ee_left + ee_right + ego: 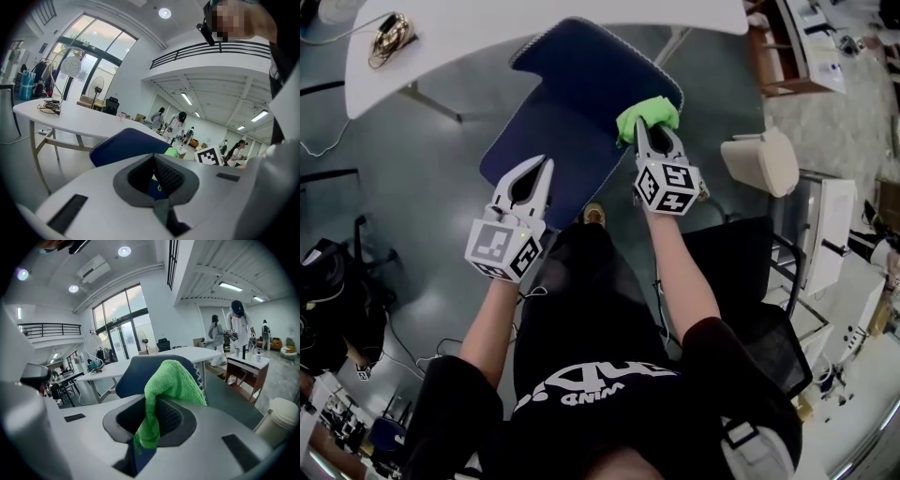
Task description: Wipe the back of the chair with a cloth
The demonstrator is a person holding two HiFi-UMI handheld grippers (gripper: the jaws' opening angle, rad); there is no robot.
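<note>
The green cloth (pixel 649 112) is pinched by the right gripper (pixel 655 131) at the right end of the chair back (pixel 581 56); the left gripper (pixel 545 169) is pressed together, empty; most wiping seems left.

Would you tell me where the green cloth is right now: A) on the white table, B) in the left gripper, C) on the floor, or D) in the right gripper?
D: the right gripper has its jaws shut on the green cloth, at the edge of the blue chair back.
</note>
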